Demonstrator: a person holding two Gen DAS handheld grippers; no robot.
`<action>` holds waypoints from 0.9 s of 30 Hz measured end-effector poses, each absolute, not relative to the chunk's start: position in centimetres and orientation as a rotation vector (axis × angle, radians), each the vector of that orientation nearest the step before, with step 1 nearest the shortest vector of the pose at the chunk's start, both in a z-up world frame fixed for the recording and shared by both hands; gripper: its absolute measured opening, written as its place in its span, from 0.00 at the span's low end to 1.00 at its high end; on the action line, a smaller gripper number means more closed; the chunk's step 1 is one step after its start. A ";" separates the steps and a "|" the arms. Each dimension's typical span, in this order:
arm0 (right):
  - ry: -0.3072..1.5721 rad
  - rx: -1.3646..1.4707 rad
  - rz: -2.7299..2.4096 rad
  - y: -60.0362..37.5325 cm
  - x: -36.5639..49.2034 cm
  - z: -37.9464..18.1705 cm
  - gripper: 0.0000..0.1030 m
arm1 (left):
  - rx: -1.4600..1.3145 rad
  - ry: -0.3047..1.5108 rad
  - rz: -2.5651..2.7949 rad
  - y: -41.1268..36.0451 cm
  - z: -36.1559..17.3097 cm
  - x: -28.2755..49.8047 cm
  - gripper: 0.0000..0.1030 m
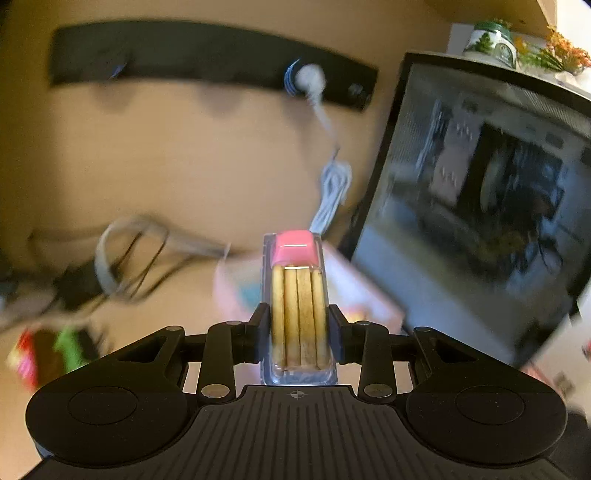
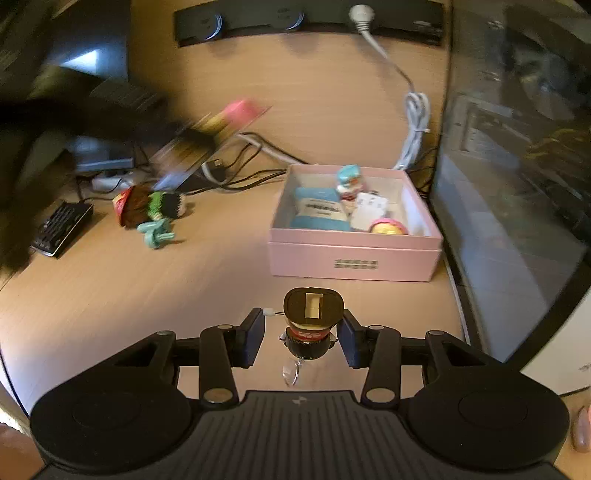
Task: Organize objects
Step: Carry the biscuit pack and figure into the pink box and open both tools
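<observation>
My left gripper (image 1: 298,325) is shut on a clear case of tan sticks with a pink cap (image 1: 297,295), held up in the air. The right wrist view shows that case (image 2: 225,118) as a blur at the upper left. My right gripper (image 2: 301,328) is shut on a small figure with a black hat (image 2: 313,317); a clear ring dangles under it. It hangs above the wooden desk, just short of an open pink box (image 2: 354,254). In the box lie a blue pouch (image 2: 319,212), a small teal-capped figure (image 2: 349,181), white cards and a yellow ball.
A dark monitor (image 2: 517,166) stands right of the box. A black socket strip (image 2: 306,18) runs along the back wall with a white cable (image 2: 415,122) hanging from it. On the desk to the left lie a doll (image 2: 151,205), a teal piece (image 2: 157,230) and a black keypad (image 2: 61,229).
</observation>
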State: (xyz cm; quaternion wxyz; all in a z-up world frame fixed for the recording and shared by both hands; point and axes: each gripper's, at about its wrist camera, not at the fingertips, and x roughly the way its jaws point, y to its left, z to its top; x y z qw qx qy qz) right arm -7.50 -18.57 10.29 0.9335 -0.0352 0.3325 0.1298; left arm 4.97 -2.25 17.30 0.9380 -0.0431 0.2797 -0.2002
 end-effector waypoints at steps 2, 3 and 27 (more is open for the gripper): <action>0.667 -0.072 0.249 -19.2 -7.4 10.2 0.41 | -0.132 0.525 -0.410 -4.4 17.3 7.1 0.36; 0.660 -0.071 0.244 -19.6 -7.3 10.2 0.41 | -0.152 0.487 -0.424 -5.3 17.1 8.1 0.36; 0.488 0.137 0.342 -20.9 5.2 15.8 0.50 | -0.265 0.846 -0.214 3.0 6.6 -1.4 0.30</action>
